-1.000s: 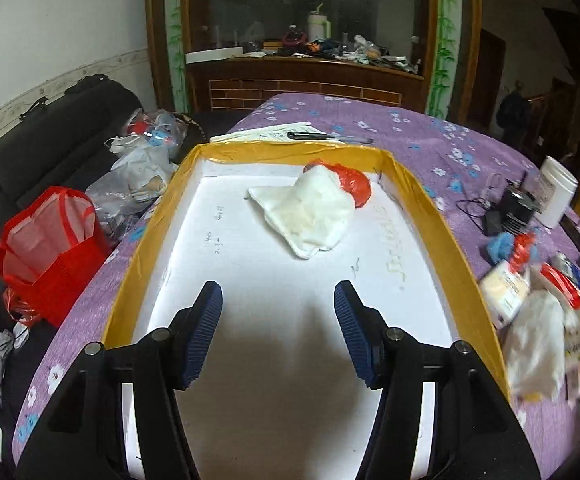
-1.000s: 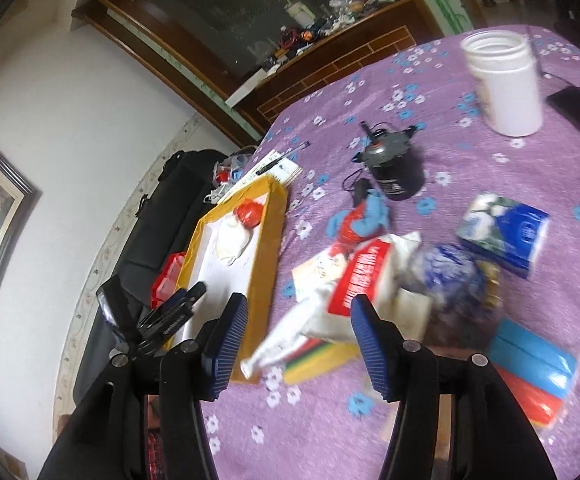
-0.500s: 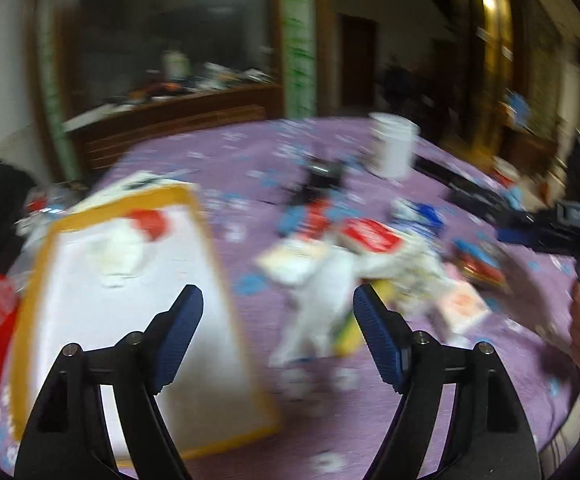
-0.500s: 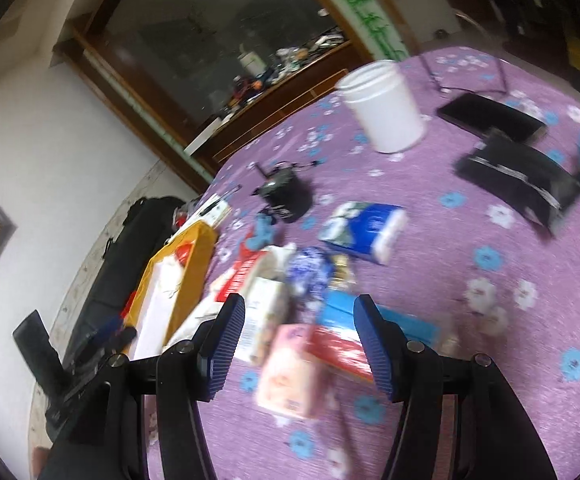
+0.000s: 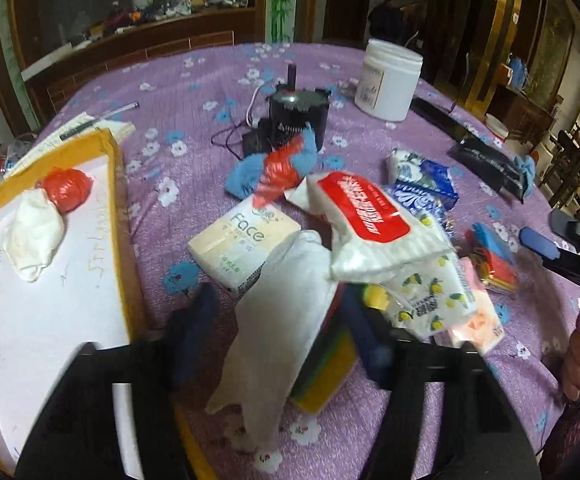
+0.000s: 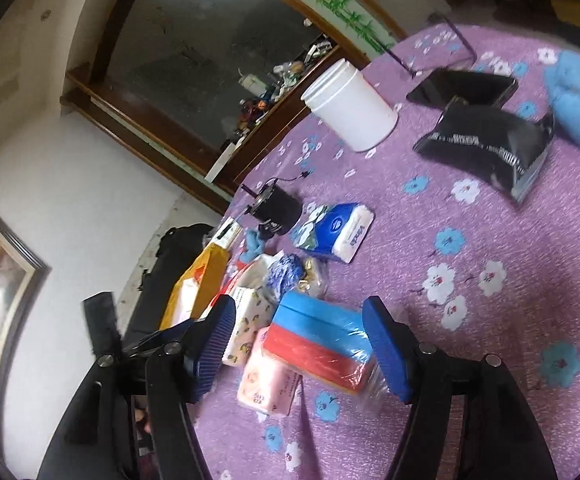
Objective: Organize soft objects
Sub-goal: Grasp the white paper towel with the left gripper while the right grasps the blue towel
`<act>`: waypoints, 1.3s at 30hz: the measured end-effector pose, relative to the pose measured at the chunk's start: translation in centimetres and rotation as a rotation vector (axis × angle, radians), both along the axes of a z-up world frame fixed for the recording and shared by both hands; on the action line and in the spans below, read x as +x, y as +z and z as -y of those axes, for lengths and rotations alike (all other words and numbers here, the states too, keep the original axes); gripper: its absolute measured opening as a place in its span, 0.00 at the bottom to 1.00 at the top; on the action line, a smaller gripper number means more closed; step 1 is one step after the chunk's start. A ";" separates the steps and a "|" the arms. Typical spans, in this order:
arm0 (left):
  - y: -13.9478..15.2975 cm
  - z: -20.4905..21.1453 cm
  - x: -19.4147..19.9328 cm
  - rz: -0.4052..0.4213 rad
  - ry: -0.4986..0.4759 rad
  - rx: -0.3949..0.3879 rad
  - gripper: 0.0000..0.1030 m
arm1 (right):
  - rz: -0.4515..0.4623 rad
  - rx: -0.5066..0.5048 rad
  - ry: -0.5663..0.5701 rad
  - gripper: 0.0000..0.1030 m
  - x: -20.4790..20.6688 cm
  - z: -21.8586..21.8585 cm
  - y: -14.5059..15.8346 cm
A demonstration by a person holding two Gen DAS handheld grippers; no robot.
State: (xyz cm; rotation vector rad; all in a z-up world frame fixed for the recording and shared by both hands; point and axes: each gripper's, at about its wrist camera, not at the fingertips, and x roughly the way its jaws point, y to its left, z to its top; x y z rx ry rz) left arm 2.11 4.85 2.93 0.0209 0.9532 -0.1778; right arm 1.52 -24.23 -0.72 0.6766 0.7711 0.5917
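Left wrist view: we find our left gripper (image 5: 280, 328) blurred, jaws spread either side of a white cloth (image 5: 278, 320) draped off the pile on the purple tablecloth (image 5: 194, 80). A tray (image 5: 118, 200) beside it holds a white bundle (image 5: 32, 236).

Right wrist view: our right gripper (image 6: 303, 344) stands jaws spread around a blue-and-red pack (image 6: 317, 340), not touching.

Right tongs (image 6: 303, 344) spread wide, straddling wrapped blue-red sponge pack (image 6: 321, 344), purple tablecloth (image 6: 509, 248)
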 end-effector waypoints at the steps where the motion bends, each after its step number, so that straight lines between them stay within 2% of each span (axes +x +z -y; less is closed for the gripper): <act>1: -0.2 -0.1 -0.1 -0.006 0.000 -0.014 0.21 | 0.001 0.007 0.004 0.67 -0.1 0.0 0.0; 2: -0.5 -0.2 0.0 -0.010 -0.001 -0.044 0.15 | 0.002 0.008 0.008 0.67 -0.1 -0.1 0.0; 3: -0.5 -0.1 0.0 -0.006 0.002 -0.045 0.13 | 0.003 0.006 0.010 0.67 -0.3 -0.1 0.0; 4: -0.2 0.1 -0.3 0.013 0.006 -0.033 0.12 | 0.005 0.004 0.012 0.67 -0.4 0.0 0.0; 7: 1.4 0.6 -1.2 0.077 -0.007 -0.060 0.12 | 0.009 0.003 0.012 0.67 -0.5 0.0 0.0; 12: 3.6 2.0 -1.8 0.199 -0.004 -0.191 0.12 | 0.013 -0.007 0.000 0.67 -0.5 -0.1 0.1; 16: 2.4 3.8 -0.8 0.183 -0.073 -0.289 0.12 | 0.022 -0.027 -0.041 0.67 -1.1 0.4 0.5; 18: 1.6 4.3 -0.7 0.170 -0.104 -0.288 0.12 | 0.015 -0.063 -0.057 0.67 -1.7 1.1 1.0; 20: 1.2 4.6 -0.7 0.157 -0.125 -0.281 0.12 | 0.005 -0.172 -0.098 0.67 -1.8 2.0 2.1; 22: 1.2 4.8 -1.0 0.166 -0.137 -0.263 0.12 | 0.017 -0.221 -0.150 0.67 -1.7 3.8 3.6; 24: 1.5 4.9 -1.3 0.188 -0.132 -0.235 0.12 | 0.024 -0.282 -0.240 0.67 -1.3 6.2 5.7; 27: 1.2 4.7 -1.2 0.176 -0.128 -0.242 0.12 | 0.006 -0.392 -0.391 0.67 0.3 9.2 7.4; 29: 1.1 4.5 -1.1 0.171 -0.117 -0.242 0.12 | -0.067 -0.495 -0.435 0.67 2.5 10.3 7.1; 33: 0.9 4.1 -0.9 0.164 -0.100 -0.244 0.12 | -0.175 -0.566 -0.491 0.65 5.8 11.9 5.3; 39: 0.3 3.9 -0.5 0.144 -0.088 -0.239 0.12 | -0.263 -0.539 -0.486 0.64 8.7 12.9 2.4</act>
